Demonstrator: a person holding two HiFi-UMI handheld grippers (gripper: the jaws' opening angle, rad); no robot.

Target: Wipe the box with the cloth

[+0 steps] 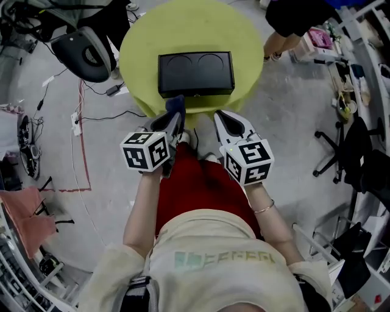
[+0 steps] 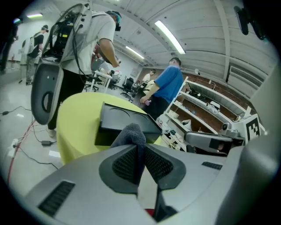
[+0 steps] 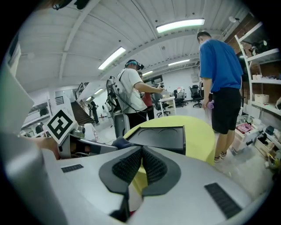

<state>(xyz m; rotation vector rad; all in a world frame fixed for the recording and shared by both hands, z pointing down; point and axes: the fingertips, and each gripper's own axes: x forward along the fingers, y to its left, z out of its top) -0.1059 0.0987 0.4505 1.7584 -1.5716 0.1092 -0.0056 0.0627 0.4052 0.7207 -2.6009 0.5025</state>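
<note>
A black rectangular box (image 1: pixel 195 73) with two round recesses in its lid lies on the round yellow-green table (image 1: pixel 137 52). My left gripper (image 1: pixel 177 116) is shut on a dark grey-blue cloth (image 1: pixel 175 104) at the table's near edge, just short of the box's front left side. In the left gripper view the cloth (image 2: pixel 131 133) sticks up from between the jaws, with the box (image 2: pixel 124 123) behind it. My right gripper (image 1: pixel 220 119) is shut and holds nothing, near the table's edge right of the cloth. In the right gripper view the box (image 3: pixel 160 136) is ahead.
A dark office chair (image 1: pixel 85 53) stands left of the table. Cables (image 1: pixel 76 116) run over the grey floor. A person (image 1: pixel 292 18) stands at the table's far right; shelves (image 1: pixel 356 49) and black chairs (image 1: pixel 353 155) line the right side. Another person (image 3: pixel 131 96) stands behind the table.
</note>
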